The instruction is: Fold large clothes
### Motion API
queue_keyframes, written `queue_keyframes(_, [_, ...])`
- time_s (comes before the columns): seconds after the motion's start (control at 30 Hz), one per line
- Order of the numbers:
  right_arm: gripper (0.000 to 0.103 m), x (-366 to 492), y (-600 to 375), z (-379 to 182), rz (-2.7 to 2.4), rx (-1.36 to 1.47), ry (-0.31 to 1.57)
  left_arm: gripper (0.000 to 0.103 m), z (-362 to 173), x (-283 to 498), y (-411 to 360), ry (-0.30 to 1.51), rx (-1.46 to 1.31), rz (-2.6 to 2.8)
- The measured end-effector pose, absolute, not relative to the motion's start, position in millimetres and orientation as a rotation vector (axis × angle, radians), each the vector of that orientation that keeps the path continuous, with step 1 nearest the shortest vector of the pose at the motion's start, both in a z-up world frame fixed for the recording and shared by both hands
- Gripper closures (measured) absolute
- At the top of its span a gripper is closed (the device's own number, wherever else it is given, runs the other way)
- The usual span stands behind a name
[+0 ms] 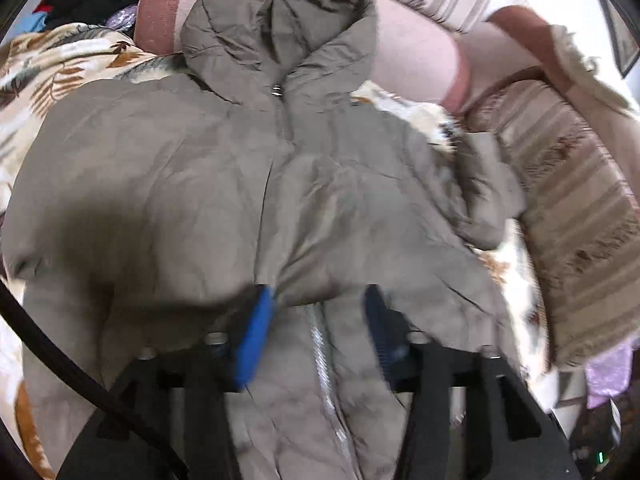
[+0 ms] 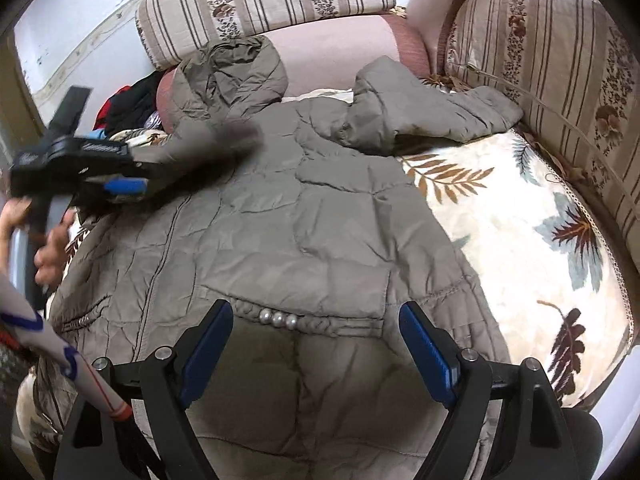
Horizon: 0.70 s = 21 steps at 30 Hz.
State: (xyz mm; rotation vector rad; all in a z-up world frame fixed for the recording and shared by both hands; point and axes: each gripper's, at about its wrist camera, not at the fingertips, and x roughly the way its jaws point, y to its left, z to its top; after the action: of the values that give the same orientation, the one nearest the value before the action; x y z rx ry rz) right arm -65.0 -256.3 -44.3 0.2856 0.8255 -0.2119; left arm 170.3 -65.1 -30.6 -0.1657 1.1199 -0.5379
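Garment: a taupe, quilted puffer jacket [image 2: 304, 216] with a hood, lying front-up and spread across a leaf-print blanket [image 2: 520, 216] on a sofa.
Fabric: thin, shiny shell, crinkled all over, stitched into puffy panels.
Hood: the hood [image 2: 236, 68] lies flat above the collar, resting against the pink sofa backrest [image 2: 340, 40].
Zip: a silver-toothed zip [image 1: 320, 360] runs down the middle of the front; in the left wrist view its small metal pull sits near the collar.
Sleeve: one sleeve [image 2: 432, 108] is bent across the shoulder area, its cuff reaching towards the striped floral cushion [image 2: 560, 80] at the side.
Trim: a pocket flap edged with braided cord and three pearl-like beads [image 2: 278, 318] on the lower front.
Left gripper: the left gripper [image 1: 316, 300] hangs over the jacket's middle, its blue pads partly apart on either side of the zip line; the picture is blurred, and no fabric looks pinched between them.
Left hand: a hand [image 2: 52, 248] grasps its handle at the left edge of the right wrist view.
Right gripper: the right gripper [image 2: 316, 320] stands wide apart above the beaded pocket flap, holding nothing.
Background: a heap of dark and red clothes [image 2: 128, 104] beyond the jacket, beside the hood.
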Motion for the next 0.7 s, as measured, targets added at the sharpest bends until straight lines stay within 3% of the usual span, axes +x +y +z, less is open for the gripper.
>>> queue_keyframes(0.03, [0.014,-63,-256,-42,-0.206,0.289,0.826,0.039,-23,156,-56,1.09,-0.173,-0.546])
queue_keyframes(0.13, [0.014,-49,-252,-37,-0.165,0.304,0.843,0.03,-11,120,-32,1.024,-0.108,-0.494])
queue_keyframes(0.37, [0.014,31,-249,-34,-0.105,0.381,0.877,0.029,-27,61,39,0.929,-0.061,-0.291])
queue_keyframes(0.57, [0.016,132,-254,-63,-0.118,0.504,0.983,0.029,-59,48,82,0.869,-0.047,-0.14])
queue_keyframes(0.63, [0.036,154,-251,-73,-0.079,0.54,1.037,0.029,-70,52,97,0.89,-0.108,-0.138])
queue_keyframes(0.7, [0.064,168,-249,-79,-0.093,0.526,1.071,0.029,-75,56,107,0.896,-0.162,-0.149])
